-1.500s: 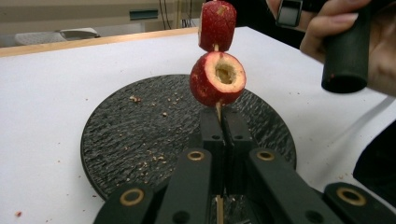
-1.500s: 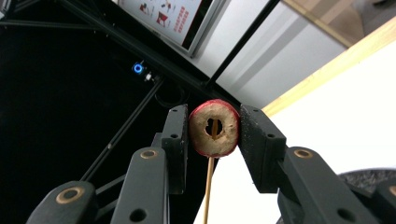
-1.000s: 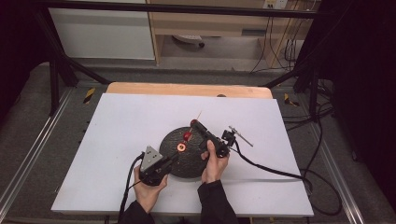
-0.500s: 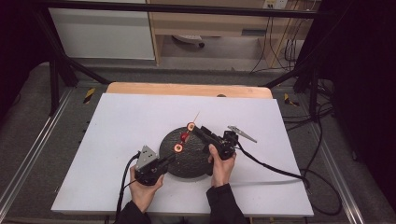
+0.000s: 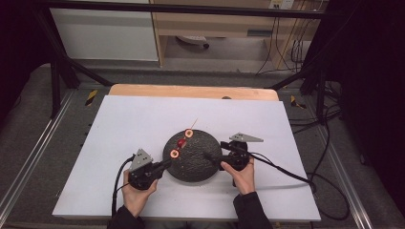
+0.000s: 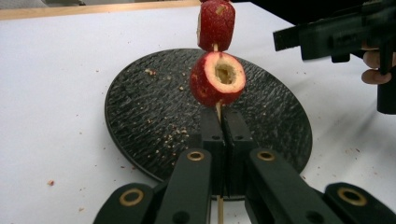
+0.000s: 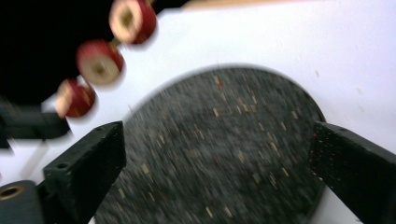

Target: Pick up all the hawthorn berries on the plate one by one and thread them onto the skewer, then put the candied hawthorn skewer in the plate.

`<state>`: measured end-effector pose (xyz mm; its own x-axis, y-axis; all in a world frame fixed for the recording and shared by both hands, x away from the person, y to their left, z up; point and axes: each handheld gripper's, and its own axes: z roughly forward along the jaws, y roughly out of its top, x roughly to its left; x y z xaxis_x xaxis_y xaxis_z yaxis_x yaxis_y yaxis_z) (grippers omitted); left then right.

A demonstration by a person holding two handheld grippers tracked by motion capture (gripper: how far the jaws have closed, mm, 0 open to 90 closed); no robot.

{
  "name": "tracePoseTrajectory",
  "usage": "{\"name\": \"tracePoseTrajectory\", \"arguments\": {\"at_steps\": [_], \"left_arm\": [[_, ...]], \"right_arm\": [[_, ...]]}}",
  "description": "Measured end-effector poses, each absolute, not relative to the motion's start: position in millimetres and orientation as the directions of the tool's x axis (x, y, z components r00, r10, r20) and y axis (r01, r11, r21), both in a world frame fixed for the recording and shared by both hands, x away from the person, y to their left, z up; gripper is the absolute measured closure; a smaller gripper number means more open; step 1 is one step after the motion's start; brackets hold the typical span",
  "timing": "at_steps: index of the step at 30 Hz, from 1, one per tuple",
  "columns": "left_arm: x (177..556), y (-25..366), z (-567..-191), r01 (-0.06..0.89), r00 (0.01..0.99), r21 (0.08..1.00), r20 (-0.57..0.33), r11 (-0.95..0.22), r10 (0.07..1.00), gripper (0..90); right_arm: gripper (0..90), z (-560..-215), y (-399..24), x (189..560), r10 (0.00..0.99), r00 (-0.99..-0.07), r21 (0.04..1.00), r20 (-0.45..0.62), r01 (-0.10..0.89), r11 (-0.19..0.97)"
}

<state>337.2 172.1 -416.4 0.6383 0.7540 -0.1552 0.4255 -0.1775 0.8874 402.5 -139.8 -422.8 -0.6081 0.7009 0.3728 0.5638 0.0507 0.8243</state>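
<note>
a: left of the plate, the left gripper [image 5: 162,165] has its jaws pressed together on the bare end of the skewer [image 6: 217,114]. what lies beyond the fingers [image 6: 211,135]?

b: in the left gripper view, the stick rises from between the closed pads, and the nearest fruit piece [image 6: 218,78], red with a pale hollow core, sits just above them. a second piece is threaded higher up. in the high view the skewer [image 5: 183,141] slants up and to the right over the rim of the black plate [image 5: 196,164], carrying three pieces.

a: and on the right?

b: the right gripper [image 5: 210,156] holds nothing. its jaws are spread wide and have just been opening. the skewer lies well to their left, apart from both pads.

a: what differs from the earlier frames?

b: a second ago the right gripper was pinched near the skewer's far end. now it is off the stick, beside the plate's right edge, and the left gripper alone carries the skewer.

a: what does one view give that another does not?

b: the left gripper view shows crumbs on the plate and the cored fruit. the right gripper view, blurred, shows all three pieces [image 7: 99,66] in a row at its upper left, with the plate [image 7: 224,154] between the spread fingers [image 7: 88,163]. the high view shows both hands on the white table [image 5: 119,124].
</note>
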Motion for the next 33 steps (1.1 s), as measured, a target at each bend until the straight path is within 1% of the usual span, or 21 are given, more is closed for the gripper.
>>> {"name": "tracePoseTrajectory", "arguments": {"at_steps": [5, 11, 16, 25, 33], "left_arm": [[340.8, 177.7, -413.0, 0.439, 0.645, 0.874, -0.146, -0.208, 0.750, 88.6], [347.8, 182.2, -407.7, 0.454, 0.651, 0.855, -0.127, -0.250, 0.748, 88.5], [354.5, 184.4, -402.0, 0.460, 0.651, 0.846, -0.117, -0.268, 0.750, 88.6], [367.4, 176.5, -398.2, 0.489, 0.657, 0.815, -0.111, -0.309, 0.746, 88.6], [379.5, 157.2, -403.2, 0.521, 0.667, 0.773, -0.103, -0.362, 0.738, 88.6]], "right_arm": [[1.2, -431.7, -150.4, 397.0, 0.714, -0.636, 0.808, 0.291, 0.563, 0.173], [0.5, -440.5, -168.4, 389.4, 0.723, -0.652, 0.787, 0.227, 0.560, 0.258], [0.5, -445.1, -185.7, 381.7, 0.735, -0.646, 0.772, 0.204, 0.568, 0.285], [0.5, -450.0, -213.2, 368.1, 0.723, -0.672, 0.765, 0.160, 0.547, 0.339], [0.5, -452.8, -232.9, 360.3, 0.737, -0.653, 0.761, 0.177, 0.566, 0.318]]}}
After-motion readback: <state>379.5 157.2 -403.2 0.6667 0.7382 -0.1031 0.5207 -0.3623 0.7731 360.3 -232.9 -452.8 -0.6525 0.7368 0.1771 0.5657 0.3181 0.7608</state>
